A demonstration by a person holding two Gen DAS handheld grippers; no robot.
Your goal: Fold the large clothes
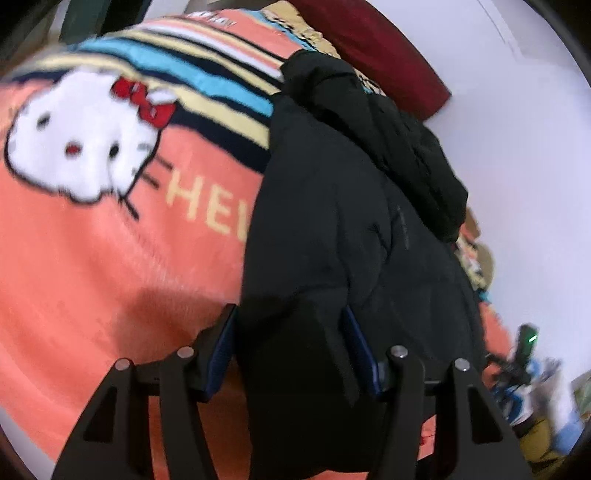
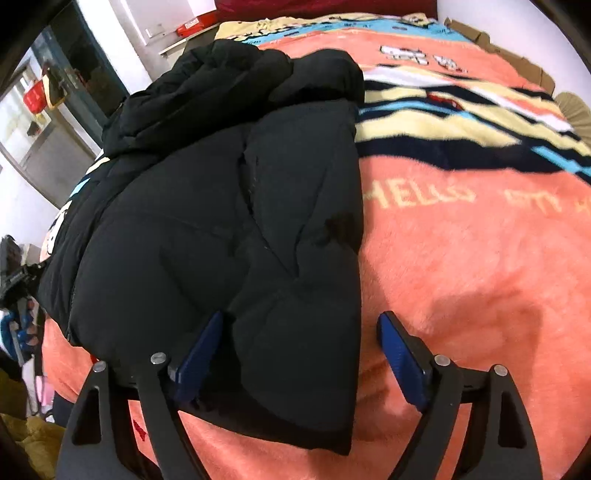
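Note:
A black puffer jacket (image 1: 332,221) lies folded lengthwise on a salmon-pink cartoon-cat blanket (image 1: 110,277) that covers a bed. Its hood end is bunched at the far end. My left gripper (image 1: 291,332) points down at the jacket's near hem and stands open. Its left pad (image 1: 221,350) is beside the jacket's left edge and its right pad (image 1: 360,350) lies over the fabric. In the right wrist view the jacket (image 2: 221,203) fills the left half of the blanket (image 2: 461,258). My right gripper (image 2: 301,332) is open astride the hem's right corner. Its right pad (image 2: 399,354) is apart from the cloth.
A dark red pillow (image 1: 388,48) lies at the head of the bed against a white wall (image 1: 517,147). A dark device with a green light (image 1: 526,343) and loose clutter stand beside the bed. Flattened cardboard (image 2: 480,33) lies past the far corner, and a glass door (image 2: 55,92) is at left.

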